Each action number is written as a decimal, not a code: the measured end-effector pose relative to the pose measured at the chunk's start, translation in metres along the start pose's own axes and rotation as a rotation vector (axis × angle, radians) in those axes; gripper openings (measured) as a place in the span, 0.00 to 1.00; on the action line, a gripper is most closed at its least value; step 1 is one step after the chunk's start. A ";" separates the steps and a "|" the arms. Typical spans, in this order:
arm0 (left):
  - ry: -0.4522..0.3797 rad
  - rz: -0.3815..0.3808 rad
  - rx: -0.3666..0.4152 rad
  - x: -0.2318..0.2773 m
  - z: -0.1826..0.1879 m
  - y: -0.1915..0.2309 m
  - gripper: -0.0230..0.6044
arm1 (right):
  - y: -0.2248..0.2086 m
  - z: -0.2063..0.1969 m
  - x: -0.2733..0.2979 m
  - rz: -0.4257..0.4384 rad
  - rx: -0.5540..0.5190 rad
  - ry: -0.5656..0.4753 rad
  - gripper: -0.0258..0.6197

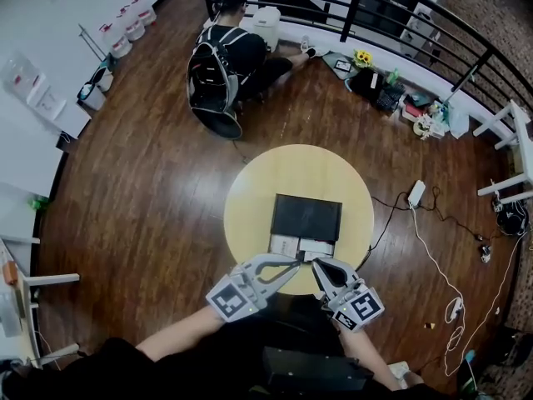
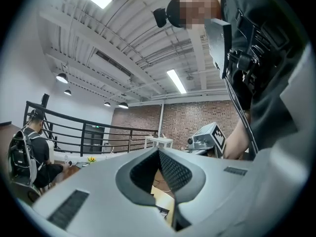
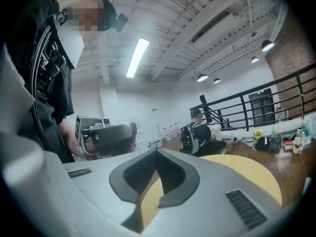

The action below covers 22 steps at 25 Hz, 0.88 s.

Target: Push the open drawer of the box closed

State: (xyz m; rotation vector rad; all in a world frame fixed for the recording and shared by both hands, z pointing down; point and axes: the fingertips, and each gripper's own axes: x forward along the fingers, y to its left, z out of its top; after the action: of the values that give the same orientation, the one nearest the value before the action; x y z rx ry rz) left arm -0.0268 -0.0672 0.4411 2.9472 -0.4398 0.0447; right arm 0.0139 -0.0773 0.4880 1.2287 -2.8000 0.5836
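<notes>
A black box sits on the round yellow table. Its drawer stands pulled out toward me, with pale contents showing. My left gripper points at the drawer's front from the near left, its jaws shut and empty. My right gripper is beside it at the drawer's near edge, also shut and holding nothing. Whether either tip touches the drawer I cannot tell. In the left gripper view the left gripper tilts upward, with the right gripper to its right. The right gripper view shows the right gripper over the yellow tabletop.
A person with a backpack crouches on the wooden floor beyond the table. A white power strip and cables lie on the floor to the right. A black railing curves along the back, with clutter beneath it.
</notes>
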 end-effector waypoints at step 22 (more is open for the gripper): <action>0.108 -0.012 -0.031 0.028 -0.087 0.018 0.08 | -0.036 -0.197 0.027 -0.012 0.388 0.319 0.11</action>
State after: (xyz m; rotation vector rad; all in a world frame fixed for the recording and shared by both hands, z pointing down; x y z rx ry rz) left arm -0.0059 -0.0785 0.5310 2.8992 -0.4038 0.1925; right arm -0.0034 -0.0499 0.6877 1.0786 -2.4824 1.2445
